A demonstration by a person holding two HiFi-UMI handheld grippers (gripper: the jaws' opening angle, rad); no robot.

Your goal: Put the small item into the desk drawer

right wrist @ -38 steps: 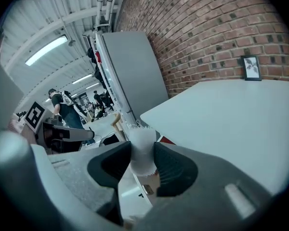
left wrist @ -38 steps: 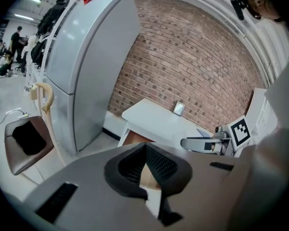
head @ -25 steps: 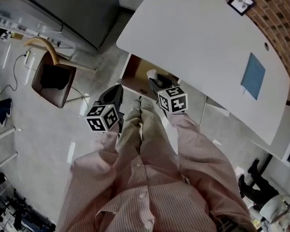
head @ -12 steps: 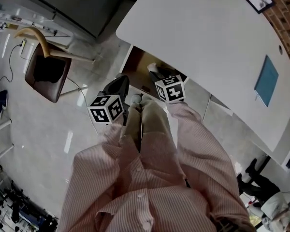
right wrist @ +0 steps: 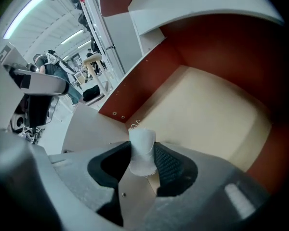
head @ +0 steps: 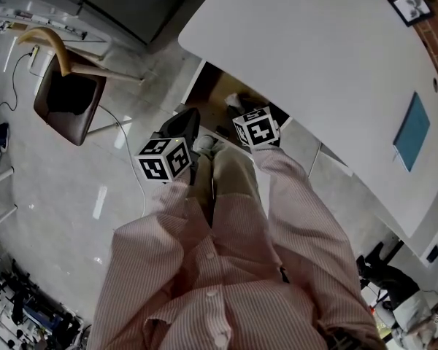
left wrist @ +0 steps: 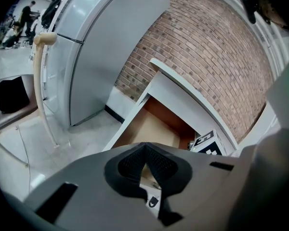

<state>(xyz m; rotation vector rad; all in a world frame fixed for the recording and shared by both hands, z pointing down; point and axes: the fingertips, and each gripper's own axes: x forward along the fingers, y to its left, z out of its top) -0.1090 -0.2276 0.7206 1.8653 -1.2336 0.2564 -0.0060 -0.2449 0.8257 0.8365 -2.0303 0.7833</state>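
Step in hand: by my reckoning, the carry is at its end and the release is what remains; the small item is not yet in the drawer.
Right gripper: the right gripper [right wrist: 143, 163] is pinching the small item [right wrist: 141, 143], a pale, soft-looking piece, between its two dark pads.
Item's long axis: it stands up out of the jaws and runs the way the gripper points, its frayed top toward the drawer.
Where the drawer lies: the drawer [right wrist: 207, 114] is pulled out from under the near edge of the desk [head: 314, 57], and its bare tan floor lies straight ahead of the item, past the fingertips. The item looks to sit over the drawer's front edge, not deep inside.
Left gripper: the left gripper [left wrist: 145, 150] has its pads pressed together at the tips with nothing between them. It hangs by the drawer's front left corner, with the opening ahead of it and to its right.
Nearer gripper: the right one, plainly, since it carries the item and faces the drawer's floor.
Next move, as I judge it: lower a little toward the floor, then spread the jaws.
Risk: a light, soft piece may cling to a pad, or drop on the front edge.
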